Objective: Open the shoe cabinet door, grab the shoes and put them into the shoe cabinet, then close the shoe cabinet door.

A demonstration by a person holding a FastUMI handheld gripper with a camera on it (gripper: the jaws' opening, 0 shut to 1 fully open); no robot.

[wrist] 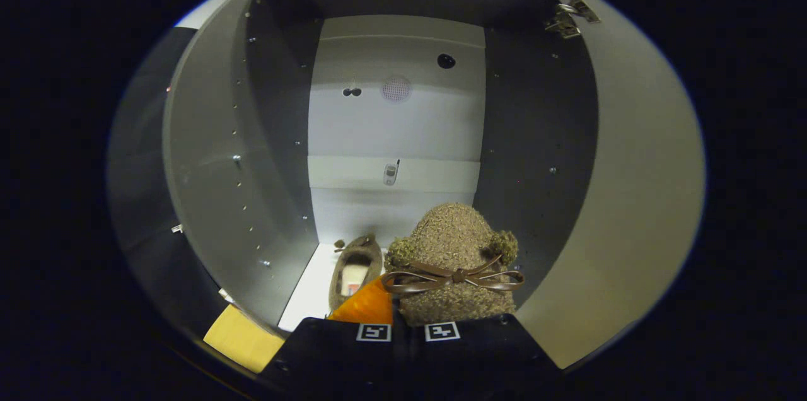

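I've got one slipper (455, 262) just ahead of my fingers (378, 306); the other slipper (355, 270) sits left of it, further in on the cabinet floor (309, 294).

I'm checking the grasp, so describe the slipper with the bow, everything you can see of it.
The slipper is a fuzzy olive-brown one with a nubby, woolly look and a thin brown bow tied across its top. It sits between the fingers of the tool, which look shut on it, its toe pointing into the open cabinet. It hangs above the white cabinet floor, to the right of the other slipper lying there.
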